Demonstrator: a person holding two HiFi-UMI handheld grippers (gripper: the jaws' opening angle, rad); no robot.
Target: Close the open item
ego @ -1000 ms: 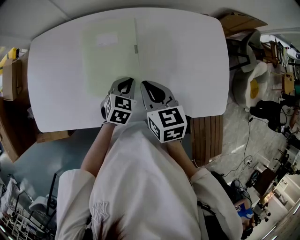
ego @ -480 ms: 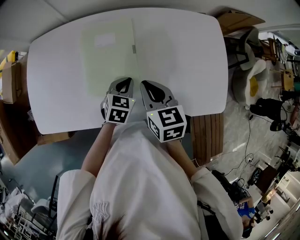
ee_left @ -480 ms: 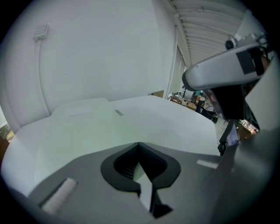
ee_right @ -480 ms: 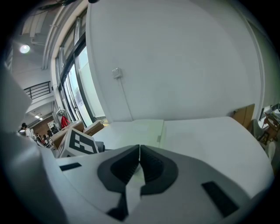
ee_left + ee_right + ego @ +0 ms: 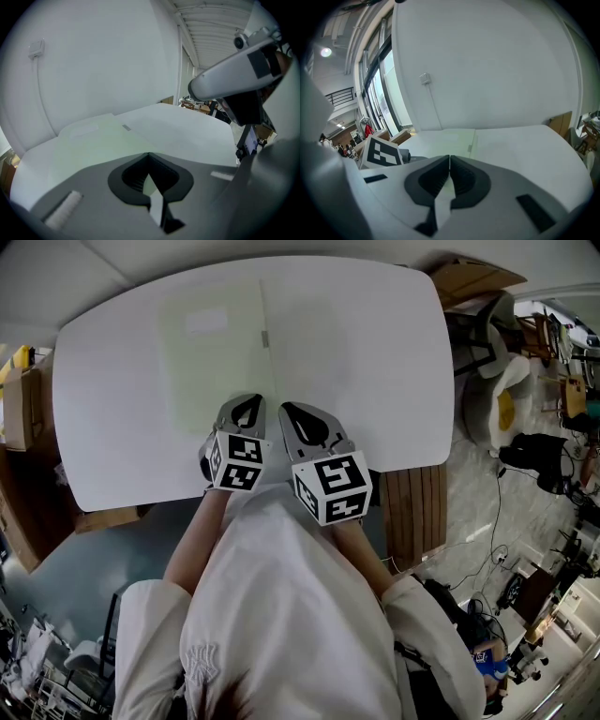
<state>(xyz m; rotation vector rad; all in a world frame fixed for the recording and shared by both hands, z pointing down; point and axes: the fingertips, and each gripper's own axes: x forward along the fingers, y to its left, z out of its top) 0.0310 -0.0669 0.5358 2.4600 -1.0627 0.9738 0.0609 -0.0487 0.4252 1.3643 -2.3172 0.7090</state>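
Observation:
A thin folder lies open and flat on the white table point(image 5: 375, 362). Its left half point(image 5: 211, 352) is pale green with a white label, and its right half point(image 5: 319, 343) is white. A small grey tab point(image 5: 264, 337) sits on the spine. My left gripper point(image 5: 248, 401) is shut and empty, over the near edge of the green half point(image 5: 93, 140). My right gripper point(image 5: 286, 409) is shut and empty too, just right of the spine at the near edge. In the right gripper view the shut jaws point(image 5: 450, 157) point along the spine tab point(image 5: 469, 148).
A cardboard box point(image 5: 23, 390) stands off the table's left end. Chairs and clutter point(image 5: 497, 362) fill the floor to the right, with a wooden panel point(image 5: 412, 512) at the near right corner. The person's white-clad torso point(image 5: 281, 615) is at the table's near edge.

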